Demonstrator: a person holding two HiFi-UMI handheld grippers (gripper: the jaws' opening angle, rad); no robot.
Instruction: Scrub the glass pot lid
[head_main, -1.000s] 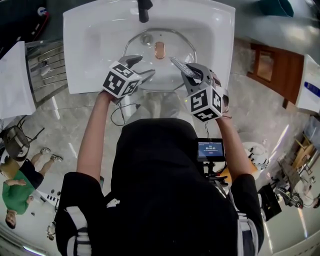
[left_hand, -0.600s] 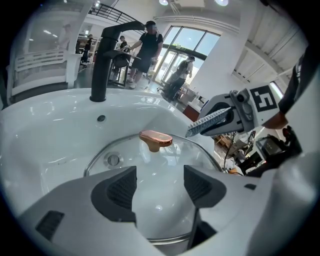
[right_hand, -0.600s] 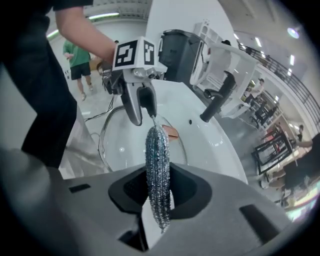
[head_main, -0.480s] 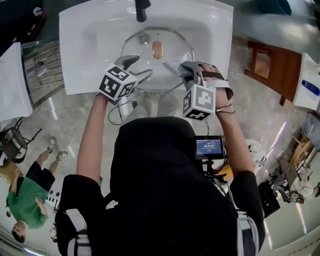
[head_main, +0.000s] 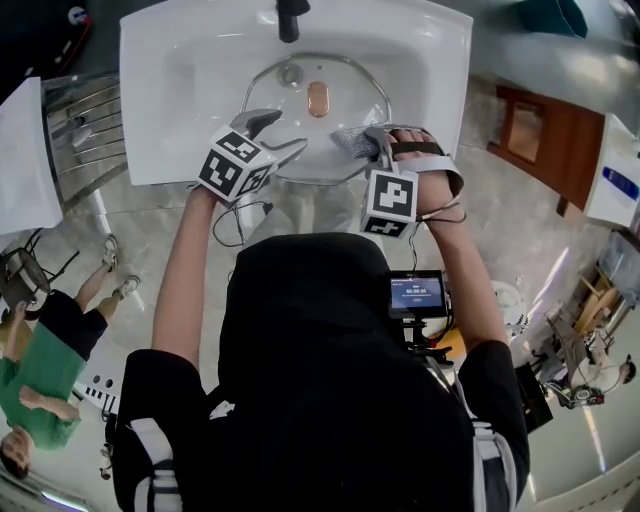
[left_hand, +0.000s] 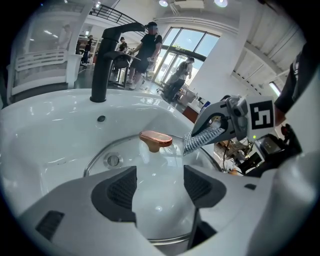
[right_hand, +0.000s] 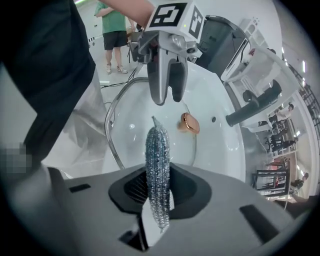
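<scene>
Now scrub step: lid (head_main: 316, 122) lies in sink (head_main: 180, 90). R tongs (head_main: 378, 142) clamped on scourer (head_main: 349, 138) by lid's near edge. L tongs (head_main: 281, 134) agape, astride rim, gripping nothing. Next, prob.: press scourer down, rub glass.

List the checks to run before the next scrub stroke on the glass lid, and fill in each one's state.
1. Pad gripped: the right tongs are shut on the silver scrub pad. Ok.
2. Lid seated: the glass lid lies in the sink with its knob up. Ok.
3. Lid steadied: the left tongs are open at the lid's near rim, not clamped on it. Not ok.
4. Pad on the glass: contact cannot be made out. Cannot tell.
5. Knob clear of the pad: the two are apart. Ok.
</scene>
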